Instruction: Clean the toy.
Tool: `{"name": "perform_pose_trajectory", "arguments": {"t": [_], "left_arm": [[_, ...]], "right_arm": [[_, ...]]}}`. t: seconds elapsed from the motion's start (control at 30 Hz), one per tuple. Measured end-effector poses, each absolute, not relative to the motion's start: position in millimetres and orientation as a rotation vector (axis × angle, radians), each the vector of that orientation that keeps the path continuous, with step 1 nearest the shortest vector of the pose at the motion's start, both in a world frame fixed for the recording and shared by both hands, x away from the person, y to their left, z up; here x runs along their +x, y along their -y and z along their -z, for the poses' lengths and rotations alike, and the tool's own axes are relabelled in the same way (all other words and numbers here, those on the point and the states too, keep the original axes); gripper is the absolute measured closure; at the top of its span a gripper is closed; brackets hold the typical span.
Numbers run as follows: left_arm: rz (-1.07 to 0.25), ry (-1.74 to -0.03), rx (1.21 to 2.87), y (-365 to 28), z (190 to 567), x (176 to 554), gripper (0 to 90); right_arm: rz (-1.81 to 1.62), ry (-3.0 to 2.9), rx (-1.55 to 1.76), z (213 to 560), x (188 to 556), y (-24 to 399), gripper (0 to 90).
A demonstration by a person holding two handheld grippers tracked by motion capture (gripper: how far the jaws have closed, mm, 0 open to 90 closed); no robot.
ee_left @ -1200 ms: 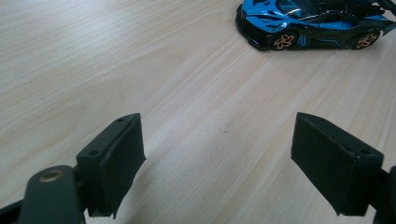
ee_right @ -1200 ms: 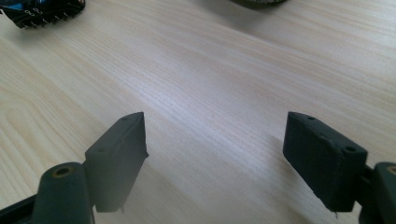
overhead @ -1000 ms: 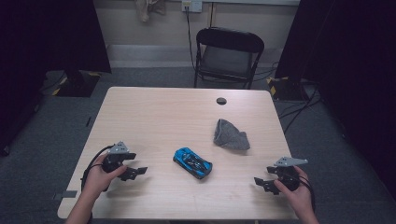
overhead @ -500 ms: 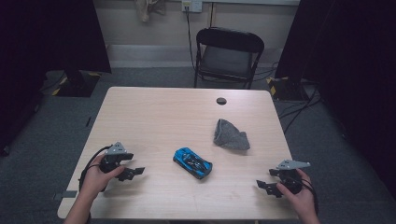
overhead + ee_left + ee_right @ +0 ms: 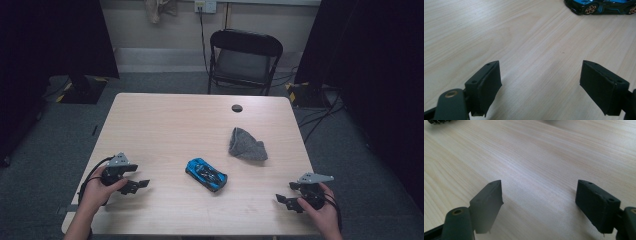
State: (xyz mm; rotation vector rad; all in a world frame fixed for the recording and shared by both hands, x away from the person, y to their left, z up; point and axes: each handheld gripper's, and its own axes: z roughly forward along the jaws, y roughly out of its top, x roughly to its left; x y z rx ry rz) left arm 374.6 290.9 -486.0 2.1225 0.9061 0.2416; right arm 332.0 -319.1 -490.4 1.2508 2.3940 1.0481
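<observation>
A blue and black toy car [image 5: 206, 174] lies near the middle of the light wood table [image 5: 170, 125], closer to the front edge. Its side fills the top right of the left gripper view as the toy car [image 5: 602, 6]. A crumpled grey cloth [image 5: 246, 145] rests to the car's right and farther back. My left gripper [image 5: 140, 184] sits low over the table at the front left, open, with bare wood between its pads [image 5: 484, 86]. At the front right corner my right gripper [image 5: 283, 200] is open too, its pads [image 5: 486, 203] wide apart over bare wood.
A small black round thing [image 5: 237, 108] lies near the table's far edge. Behind the table stands a black folding chair [image 5: 243, 60]. Cables run over the grey floor at the right. Dark curtains hang on both sides.
The right hand has slipped slightly toward the front right corner. The left gripper, the car and the cloth stay where they were.
</observation>
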Motion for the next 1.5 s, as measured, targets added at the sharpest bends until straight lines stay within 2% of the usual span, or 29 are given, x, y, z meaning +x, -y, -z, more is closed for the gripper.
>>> {"name": "perform_pose_trajectory", "arguments": {"t": [0.5,1.03,1.17,1.5], "left_arm": [[-0.271,-0.919,2.14,-309,489,372,17.1],[-0.288,-0.852,2.208,-314,496,371,16.8],[-0.332,-0.817,2.225,-317,498,371,16.6],[-0.337,-0.805,2.192,-319,501,370,14.4]], "right_arm": [[-1.049,-2.381,1.223,493,329,320,21.2],[-1.051,-2.352,1.166,497,327,320,21.1],[-1.043,-2.349,1.14,498,326,320,21.0],[-1.036,-2.344,1.116,499,325,318,19.9]]}}
